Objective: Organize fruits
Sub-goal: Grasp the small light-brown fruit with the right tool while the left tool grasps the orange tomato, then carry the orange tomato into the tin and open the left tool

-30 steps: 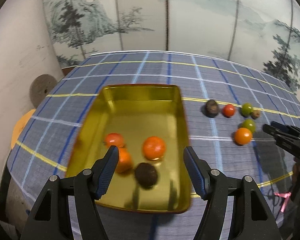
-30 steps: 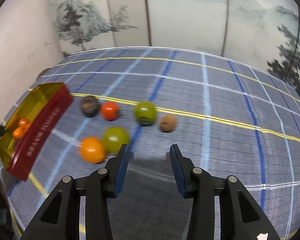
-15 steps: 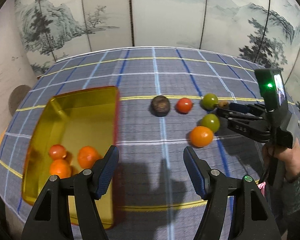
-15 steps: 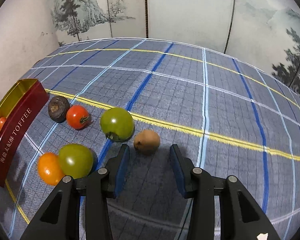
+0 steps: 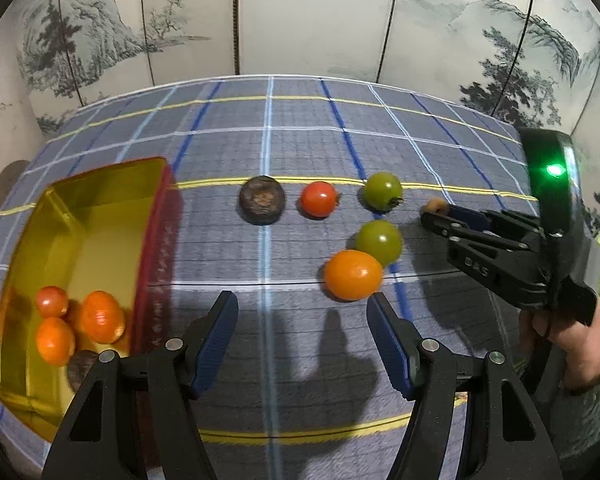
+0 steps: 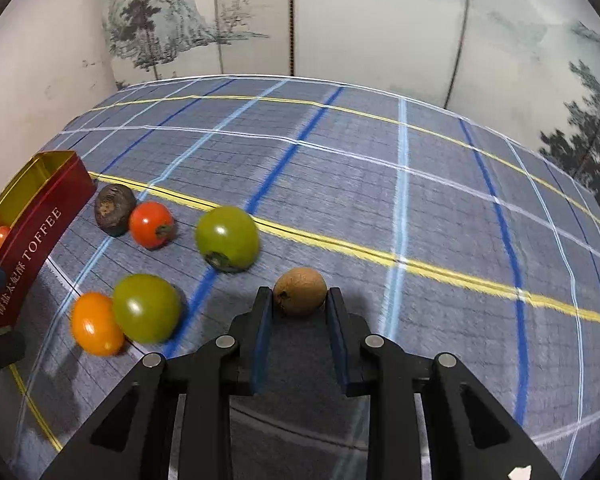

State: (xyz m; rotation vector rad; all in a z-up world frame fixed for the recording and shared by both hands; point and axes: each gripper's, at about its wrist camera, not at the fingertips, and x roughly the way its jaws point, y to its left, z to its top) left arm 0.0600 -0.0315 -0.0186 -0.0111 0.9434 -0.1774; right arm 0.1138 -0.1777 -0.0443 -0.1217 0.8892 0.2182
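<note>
Between your right tongs (image 6: 300, 300), just closed, the brown fruit (image 6: 300, 291) sits pinched at the tips, still on the cloth (image 6: 420, 200). Left of it lie the loose tomatoes; far left of it, the tin (image 5: 100, 208). Your left tongs (image 5: 302, 320) hang open and empty, nearer the tin.

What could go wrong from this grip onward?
The right gripper pinches the small brown fruit only at its fingertips, so the round fruit may squirt out on lifting. The left gripper hangs open near the orange tomato; a nudge could roll it into the green tomato.
</note>
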